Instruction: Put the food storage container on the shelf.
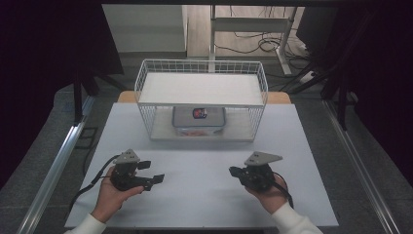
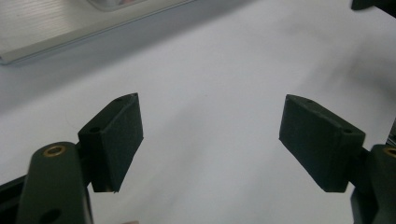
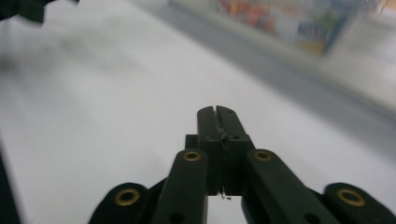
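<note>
A clear lidded box [image 1: 199,120] is sitting on the lower shelf of a white wire rack [image 1: 201,100], roughly centred, under the rack's solid white upper shelf. The box is carrying a small red-and-blue label [image 1: 199,113] on its lid; the writing is too small to read from the high view. Orange contents are showing through the front wall. In the right gripper view the box is appearing blurred at the top right [image 3: 289,18], with coloured print in orange, blue and yellow (lettering unreadable, out of focus).

The rack is standing at the far middle of a white table [image 1: 204,190], its front edge well apart from both grippers.

Left gripper [image 1: 152,173]: a hand [image 1: 113,194] is holding it over the near left of the table, jaws pointing toward the right. Jaws are standing wide apart, nothing between them; the left gripper view is showing two black pads [image 2: 116,140] with bare white table in the gap, and the rack's base edge at the top left.

Right gripper [image 1: 233,171]: held by the other hand [image 1: 271,194] at the near right, jaws pointing left toward the other gripper. Jaws are pressed together with nothing between them, as the right gripper view [image 3: 217,114] is showing. Both are hanging near the table; I cannot tell if either is touching it.

White sleeves are entering from the bottom edge. Black cables are trailing from each gripper.
</note>
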